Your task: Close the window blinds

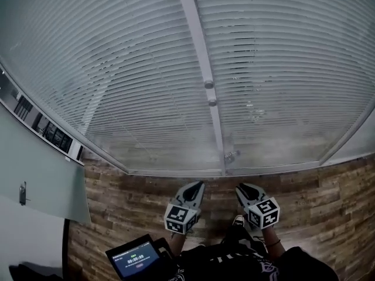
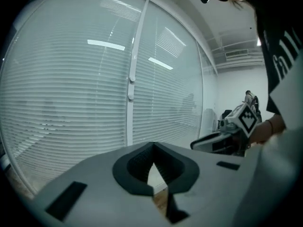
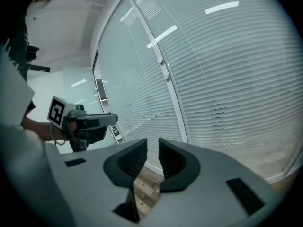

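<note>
White horizontal blinds (image 1: 117,69) hang lowered over both window panes, with hazy shapes showing between the slats. A white vertical post (image 1: 201,51) divides the panes and carries two small knobs (image 1: 210,92). My left gripper (image 1: 198,185) is held low in front of the window sill, its jaws shut with nothing between them (image 2: 152,144). My right gripper (image 1: 241,187) is beside it, jaws a narrow gap apart and empty (image 3: 152,143). Both point toward the foot of the post and touch nothing. Each gripper shows in the other's view: the right gripper (image 2: 222,141) and the left gripper (image 3: 102,119).
Wood-plank floor (image 1: 135,201) runs from the window sill to the person's feet. A lit tablet screen (image 1: 136,256) sits at the bottom left. A frosted glass partition (image 1: 35,174) stands at the left, with small wall signs (image 1: 55,136) above it.
</note>
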